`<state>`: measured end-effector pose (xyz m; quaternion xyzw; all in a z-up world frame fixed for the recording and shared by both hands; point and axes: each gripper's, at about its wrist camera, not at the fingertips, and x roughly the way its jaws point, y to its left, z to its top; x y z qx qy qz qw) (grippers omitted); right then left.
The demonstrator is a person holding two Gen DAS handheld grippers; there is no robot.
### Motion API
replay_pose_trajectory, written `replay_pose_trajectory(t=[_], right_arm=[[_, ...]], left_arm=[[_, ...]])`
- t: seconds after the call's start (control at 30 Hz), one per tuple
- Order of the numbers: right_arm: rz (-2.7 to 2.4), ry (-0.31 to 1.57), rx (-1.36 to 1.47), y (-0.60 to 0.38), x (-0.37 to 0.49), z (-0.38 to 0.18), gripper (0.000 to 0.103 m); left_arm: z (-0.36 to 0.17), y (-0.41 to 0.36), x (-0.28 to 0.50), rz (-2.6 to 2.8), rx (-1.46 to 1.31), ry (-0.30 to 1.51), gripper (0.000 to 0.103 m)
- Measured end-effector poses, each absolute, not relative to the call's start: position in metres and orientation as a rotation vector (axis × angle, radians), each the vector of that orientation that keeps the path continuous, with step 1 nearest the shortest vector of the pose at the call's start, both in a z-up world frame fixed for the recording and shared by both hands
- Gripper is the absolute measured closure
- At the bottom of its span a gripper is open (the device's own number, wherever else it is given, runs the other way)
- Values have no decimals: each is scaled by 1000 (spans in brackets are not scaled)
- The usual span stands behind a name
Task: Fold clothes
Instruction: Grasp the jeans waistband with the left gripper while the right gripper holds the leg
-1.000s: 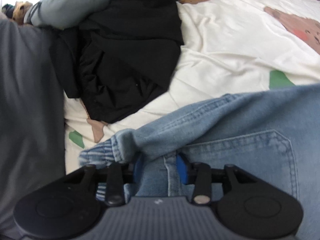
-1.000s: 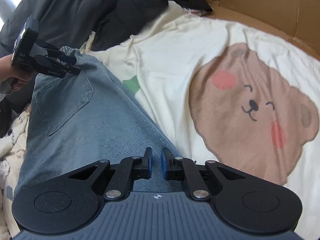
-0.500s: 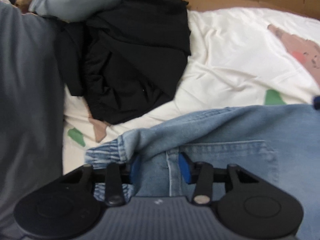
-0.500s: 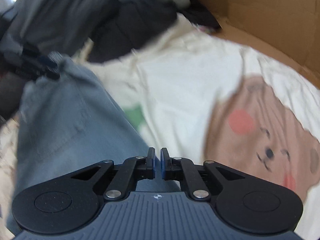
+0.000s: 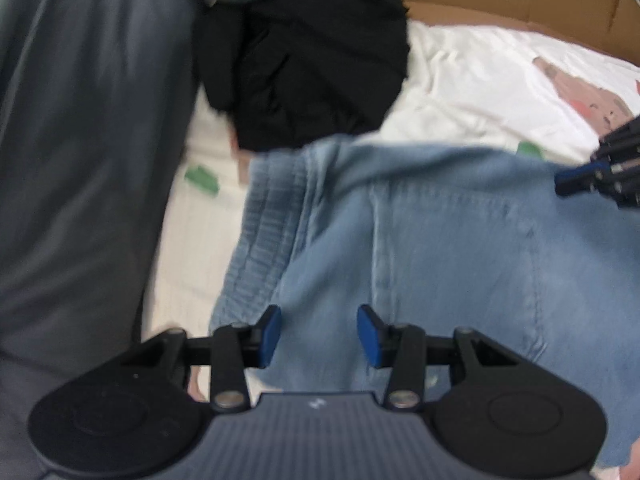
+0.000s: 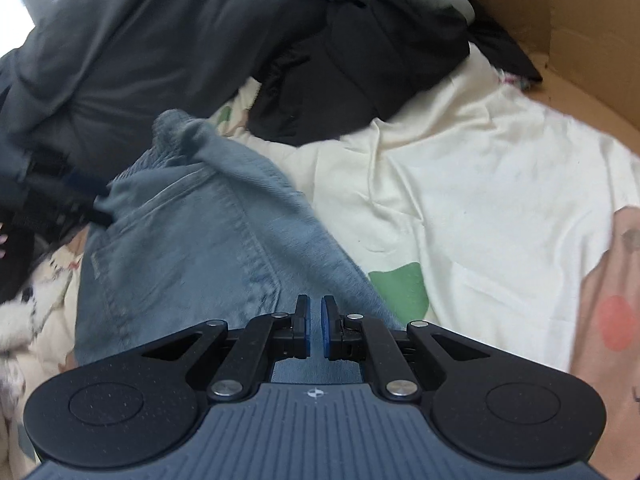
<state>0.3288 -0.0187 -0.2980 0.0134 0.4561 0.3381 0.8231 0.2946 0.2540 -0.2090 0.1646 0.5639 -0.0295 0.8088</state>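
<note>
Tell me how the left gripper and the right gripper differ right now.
The left gripper has its jaws spread wide, with denim showing between the pads; the right gripper has its jaws nearly closed, pinching the jeans. The left gripper sits near the elastic waistband and holds nothing, while the right gripper grips the jeans' edge beside the cream bedsheet. Both have blue pads and black linkages, and both sit over the jeans.

the jeans (image 5: 460,248) run off the lower right edge, smeared by blur. the right gripper (image 5: 600,176) shows only its tips at the frame edge. the black garment's (image 5: 304,68) folds are indistinct.
</note>
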Motion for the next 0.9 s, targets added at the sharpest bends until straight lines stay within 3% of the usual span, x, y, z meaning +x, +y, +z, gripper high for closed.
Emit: replay_pose_trajectory(t=[0.1,0.27,0.57,0.9], right_arm=[[687,995,45,-13,342,-307,95],[657,1032,125,-8,360,-322,99],[584,1086,183,-1,372,-321,99],[651,1122,101,-57,326,-259,91]], left_arm=[[-222,262,290,-67,347,1196,57],[-249,268,290,-94,343,1197,57],[-274,271,300,-114,356,1151,47],[-214,268,286,-45,337,1152,56]])
